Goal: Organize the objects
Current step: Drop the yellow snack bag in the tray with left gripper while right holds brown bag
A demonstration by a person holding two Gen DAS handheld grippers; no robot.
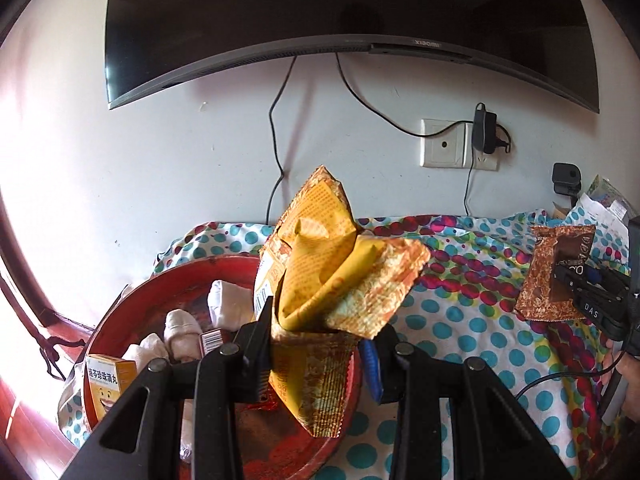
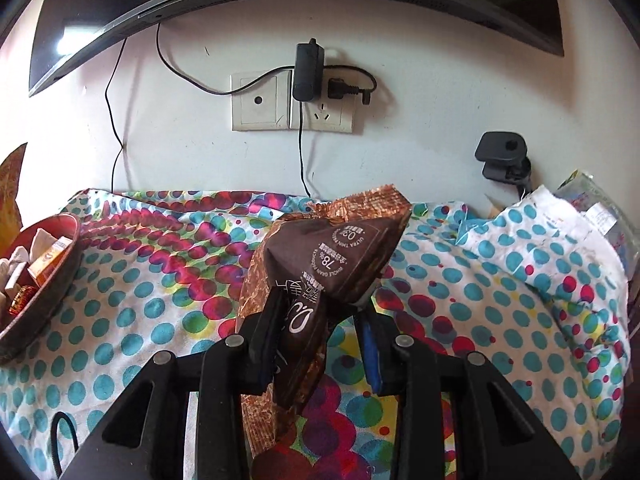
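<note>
My left gripper [image 1: 320,340] is shut on a yellow-orange snack packet [image 1: 324,276] and holds it above the right rim of a red round tray [image 1: 132,304]. The tray holds white wrapped items [image 1: 182,330] and a small orange box [image 1: 106,380]. My right gripper [image 2: 320,332] is shut on a brown snack packet [image 2: 332,256], held above the polka-dot cloth [image 2: 152,280]. In the left wrist view the right gripper [image 1: 592,300] and its brown packet [image 1: 554,276] show at the far right. In the right wrist view the red tray [image 2: 48,292] sits at the far left.
A dark TV [image 1: 320,12] hangs on the white wall above, with cables down to a wall socket [image 1: 460,144] and a plugged adapter [image 2: 306,68]. A black clip device [image 2: 502,160] and plastic-wrapped papers [image 2: 596,212] lie at the back right. Wooden floor [image 1: 24,408] shows left.
</note>
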